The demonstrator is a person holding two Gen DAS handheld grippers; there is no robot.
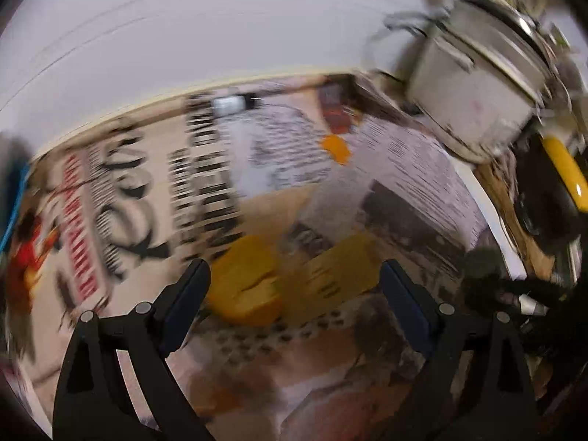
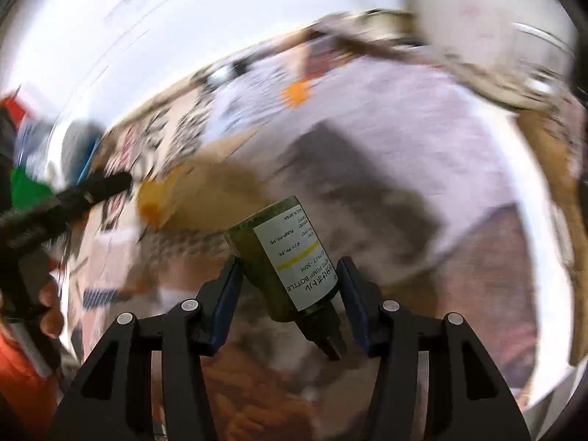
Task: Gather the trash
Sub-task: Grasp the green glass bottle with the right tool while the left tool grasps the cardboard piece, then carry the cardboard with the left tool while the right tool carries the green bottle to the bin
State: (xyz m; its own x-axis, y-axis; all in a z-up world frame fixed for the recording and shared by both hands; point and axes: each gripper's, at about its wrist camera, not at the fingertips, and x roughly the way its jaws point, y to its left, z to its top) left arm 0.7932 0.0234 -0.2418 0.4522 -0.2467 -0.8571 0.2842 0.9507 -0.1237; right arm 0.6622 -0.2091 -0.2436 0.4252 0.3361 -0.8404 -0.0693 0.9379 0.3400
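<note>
My right gripper (image 2: pixel 289 261) is shut on a small green pump bottle (image 2: pixel 283 253) with a white label, held across its body with the nozzle end pointing back at the camera. The bottle is sharp while everything behind it is smeared. My left gripper (image 1: pixel 294 268) is open wide over spread newspaper (image 1: pixel 154 198). Two yellow crumpled pieces (image 1: pixel 246 283) (image 1: pixel 338 275) lie just beyond its fingertips, neither touched. A small orange scrap (image 1: pixel 336 147) lies farther back on the paper, and the right wrist view shows this orange scrap (image 2: pixel 296 92) too.
A lidded metal pot (image 1: pixel 477 84) stands at the back right, beside a yellow-handled dark object (image 1: pixel 566 172). In the right wrist view a black finger of the left gripper (image 2: pixel 106 183) and a person's hand (image 2: pixel 51 308) show at the left. Both views are motion-blurred.
</note>
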